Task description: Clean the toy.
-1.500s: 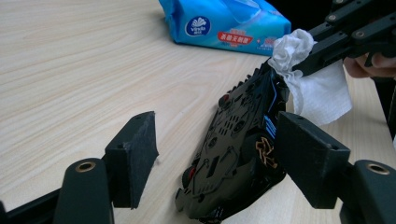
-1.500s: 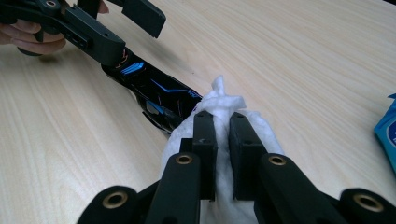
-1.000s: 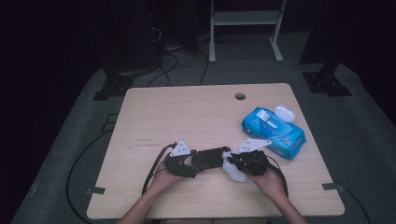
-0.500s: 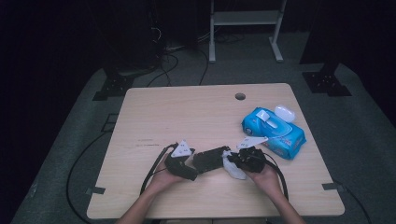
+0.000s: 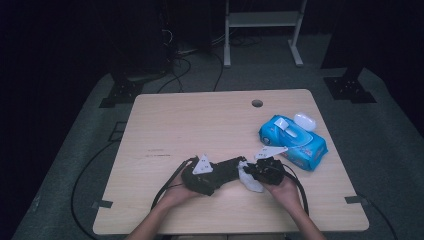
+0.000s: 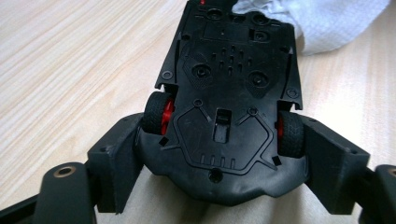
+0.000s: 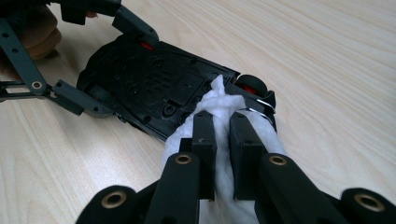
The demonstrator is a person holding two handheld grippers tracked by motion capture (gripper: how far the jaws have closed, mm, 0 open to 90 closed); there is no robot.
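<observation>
A black toy car (image 6: pixel 229 70) with red wheel hubs lies upside down, its underside facing up. My left gripper (image 6: pixel 222 158) holds it by the rear wheels. Its jaws have just been closing, and the pads now press on both tyres. In the high view this gripper (image 5: pixel 220 174) and the car (image 5: pixel 231 167) sit near the table's front edge. My right gripper (image 7: pixel 223 121) is shut on a white wipe (image 7: pixel 219 100), which rests against the car's underside (image 7: pixel 154 88) near a wheel. From above, the right gripper (image 5: pixel 255 172) and the wipe (image 5: pixel 248 181) are just right of the car.
A blue pack of wipes (image 5: pixel 294 140) lies at the right of the wooden table (image 5: pixel 200 125), with a small white case (image 5: pixel 304 120) behind it. A cable hole (image 5: pixel 257 103) is near the far edge. Cables trail from both grippers over the front edge.
Both hands have stayed nearly in place. The wipe has shifted slightly against the car's underside.
</observation>
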